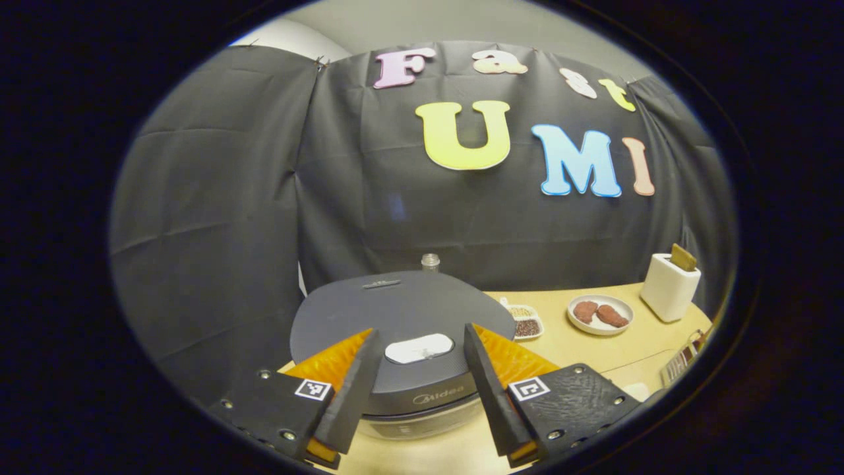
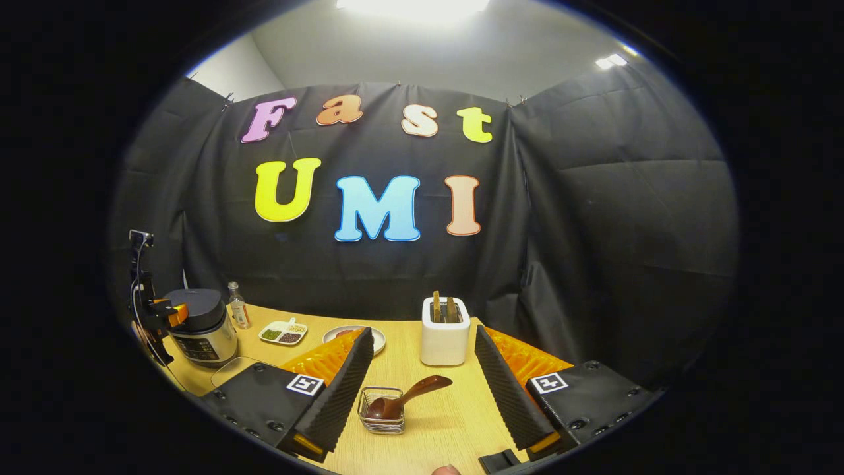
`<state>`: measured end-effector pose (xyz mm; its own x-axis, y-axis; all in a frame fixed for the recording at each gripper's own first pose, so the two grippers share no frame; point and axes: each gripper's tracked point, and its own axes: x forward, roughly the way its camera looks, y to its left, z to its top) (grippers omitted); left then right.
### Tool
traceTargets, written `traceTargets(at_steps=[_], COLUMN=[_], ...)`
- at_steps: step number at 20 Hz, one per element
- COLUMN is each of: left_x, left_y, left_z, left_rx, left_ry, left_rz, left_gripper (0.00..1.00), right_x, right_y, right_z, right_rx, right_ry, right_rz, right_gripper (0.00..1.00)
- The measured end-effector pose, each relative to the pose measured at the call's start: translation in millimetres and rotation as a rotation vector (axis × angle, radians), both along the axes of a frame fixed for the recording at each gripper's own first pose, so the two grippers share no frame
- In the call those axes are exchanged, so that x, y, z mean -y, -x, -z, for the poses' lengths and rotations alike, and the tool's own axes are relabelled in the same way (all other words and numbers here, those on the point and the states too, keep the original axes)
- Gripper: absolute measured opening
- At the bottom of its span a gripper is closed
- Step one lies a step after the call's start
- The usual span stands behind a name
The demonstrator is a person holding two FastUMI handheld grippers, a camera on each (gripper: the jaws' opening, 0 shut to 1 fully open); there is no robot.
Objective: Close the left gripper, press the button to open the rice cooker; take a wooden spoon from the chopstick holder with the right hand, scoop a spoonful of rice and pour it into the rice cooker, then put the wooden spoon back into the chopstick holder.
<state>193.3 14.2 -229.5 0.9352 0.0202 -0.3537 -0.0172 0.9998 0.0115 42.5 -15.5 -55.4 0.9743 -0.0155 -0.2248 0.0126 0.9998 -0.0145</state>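
Framing the rice cooker (image 1: 402, 323) lid, left fingers (image 1: 349, 389) spread; right fingers (image 2: 336, 389) spread around wooden spoon (image 2: 405, 396).

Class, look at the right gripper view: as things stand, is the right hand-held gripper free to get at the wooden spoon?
Probably yes. The right hand-held gripper is open, and the wooden spoon lies in the wire holder straight ahead between its fingers, handle tilted up. Nothing stands between them; the toaster sits behind.

Dark grey rice cooker (image 1: 402, 310), white toaster (image 2: 445, 340), brown wooden spoon (image 2: 405, 398).
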Motion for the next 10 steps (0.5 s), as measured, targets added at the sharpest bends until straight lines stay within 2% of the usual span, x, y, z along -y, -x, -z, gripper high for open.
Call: traceTargets(at_steps=[3,4,5,8,10], left_x=[2.3,2.4,2.2,7.9,15.9], left_y=[-1.7,2.6,1.9,2.1,10.3], left_z=[8.8,7.5,6.2,-8.4,-37.5], left_rx=[-0.013,0.018,0.025,0.021,0.061], left_ry=[0.018,0.016,0.011,0.002,0.016], left_rz=[-0.014,-0.007,-0.003,0.021,0.019], left_gripper=[0.82,0.82,0.84,0.82,0.81], right_x=[1.6,2.0,2.8,6.0,10.6], right_y=[0.7,1.2,1.7,4.3,6.6], right_z=[-0.5,-0.2,-0.7,-4.9,-12.5], right_rx=[0.002,0.004,0.008,0.018,0.041], right_ry=[-0.002,-0.006,-0.013,-0.026,-0.031], right_rz=[0.000,-0.001,-0.003,-0.016,-0.028], right_gripper=[0.98,0.98,0.98,0.98,0.98])
